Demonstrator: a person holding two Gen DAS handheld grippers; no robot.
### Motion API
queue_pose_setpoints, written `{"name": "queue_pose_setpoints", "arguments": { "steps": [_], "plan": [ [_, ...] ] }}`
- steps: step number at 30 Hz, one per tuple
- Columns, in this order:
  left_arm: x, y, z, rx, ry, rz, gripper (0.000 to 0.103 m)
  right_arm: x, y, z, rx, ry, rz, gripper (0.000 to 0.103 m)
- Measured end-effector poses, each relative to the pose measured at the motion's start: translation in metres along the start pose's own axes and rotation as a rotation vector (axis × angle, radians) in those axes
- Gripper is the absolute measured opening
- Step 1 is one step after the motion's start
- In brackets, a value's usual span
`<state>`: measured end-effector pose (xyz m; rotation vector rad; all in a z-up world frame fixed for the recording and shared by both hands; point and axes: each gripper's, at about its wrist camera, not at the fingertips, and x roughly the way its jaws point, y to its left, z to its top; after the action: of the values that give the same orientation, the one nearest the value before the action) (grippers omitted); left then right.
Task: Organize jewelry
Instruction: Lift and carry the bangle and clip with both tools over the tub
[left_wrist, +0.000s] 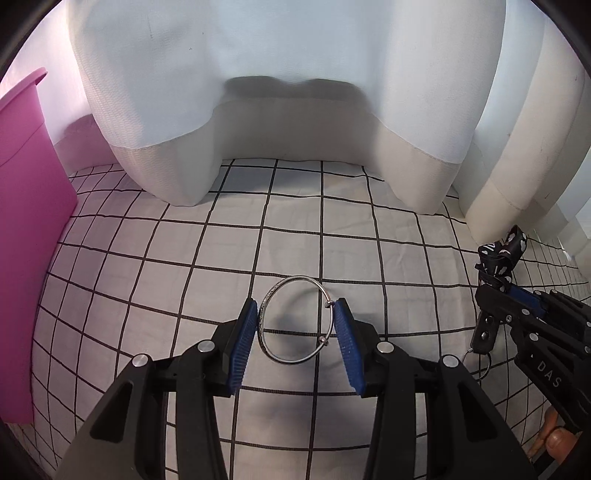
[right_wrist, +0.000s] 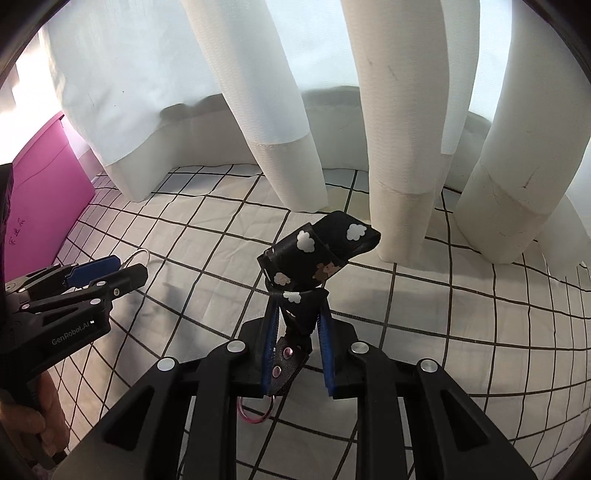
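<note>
- Left wrist view: my left gripper has its blue ribbed fingers partly closed on a thin silver wire bangle with two small bead ends. One pad touches the ring at its 9 o'clock side, the other at its 3 o'clock side, right beside the beads.
- The bangle is clamped across its width and held above the white cloth with a black grid that covers the surface; its shadow falls on the cloth just beneath.
- A pink plastic bin stands at 9 o'clock, and pale white curtains hang down to the cloth from 11 to 2 o'clock.
- At 3 o'clock my right gripper comes in from the edge, carrying a black strap keychain printed with white clouds; a fingertip of my hand shows at 5 o'clock.
- Right wrist view: my right gripper is closed as far as it goes, fingers pinched on the black strap keychain. The strap loops up past the fingertips towards 12 o'clock, while its riveted tab and pinkish metal ring hang back between the fingers at 6 o'clock.
- My left gripper sits at 9 o'clock with the silver bangle showing at its tips, well apart from the keychain.
- The pink bin is at 10 o'clock, the curtains across the top.
</note>
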<state>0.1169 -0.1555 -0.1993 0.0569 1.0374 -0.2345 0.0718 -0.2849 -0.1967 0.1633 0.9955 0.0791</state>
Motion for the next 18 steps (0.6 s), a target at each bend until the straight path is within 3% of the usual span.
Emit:
{"name": "queue_pose_setpoints", "arguments": {
  "steps": [7, 18],
  "plan": [
    [-0.038, 0.003, 0.001, -0.049, -0.055, 0.007, 0.042, -0.045, -0.02, 0.008, -0.053, -0.043, 0.016, 0.02],
    [-0.12, 0.032, 0.015, -0.178, -0.2, 0.063, 0.042, -0.104, -0.002, 0.025, -0.168, -0.142, 0.122, 0.02]
  ]
}}
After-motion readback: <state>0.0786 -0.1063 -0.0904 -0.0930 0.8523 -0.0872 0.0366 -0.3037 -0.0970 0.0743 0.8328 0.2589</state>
